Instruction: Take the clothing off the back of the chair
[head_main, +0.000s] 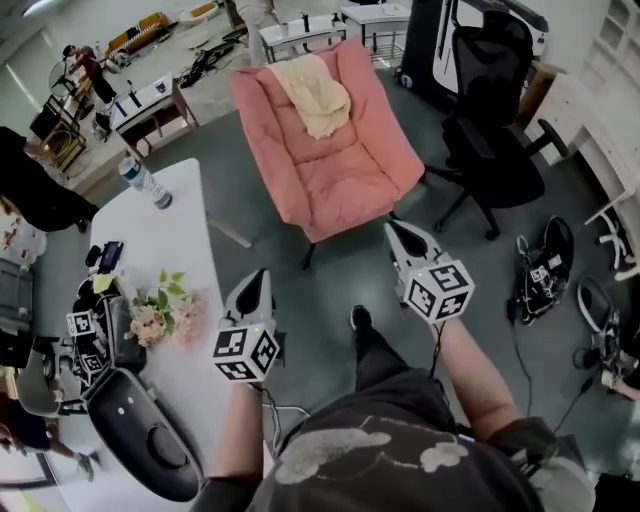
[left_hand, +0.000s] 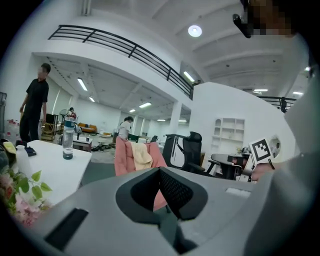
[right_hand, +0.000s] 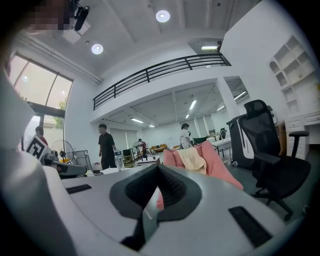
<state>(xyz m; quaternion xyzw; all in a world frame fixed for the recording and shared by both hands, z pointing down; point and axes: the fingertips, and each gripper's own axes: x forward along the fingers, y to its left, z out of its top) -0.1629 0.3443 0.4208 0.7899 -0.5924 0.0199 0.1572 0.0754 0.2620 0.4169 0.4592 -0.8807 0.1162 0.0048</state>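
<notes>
**Setting.** An open hall with a grey floor, white walls and an upper gallery behind a black railing. A white surface runs along my left. It carries one water bottle, one bunch of pink flowers and one dark rounded device at its near end.

**Chairs and task item.** One pink chair stands ahead of me, with one black office chair just beside it on the right. The clothing, a single cream piece, hangs over the top of the pink chair's back, well apart from both of my tongs.

**Tongs.** I hold two, the left tongs and the right tongs, and both point toward the pink chair. Each pair is closed tip to tip, with nothing between the jaws.

**Cut off or unclear.**
- The surface runs out of the head view at the left and bottom edges.
- In both gripper views my own jaws cover the lower part of the pink chair.
- The dark gear on the floor at the right is too tangled to name.

**People.** One person in black and one person in white stand plain in the right gripper view. Farther figures are too small to count.
</notes>
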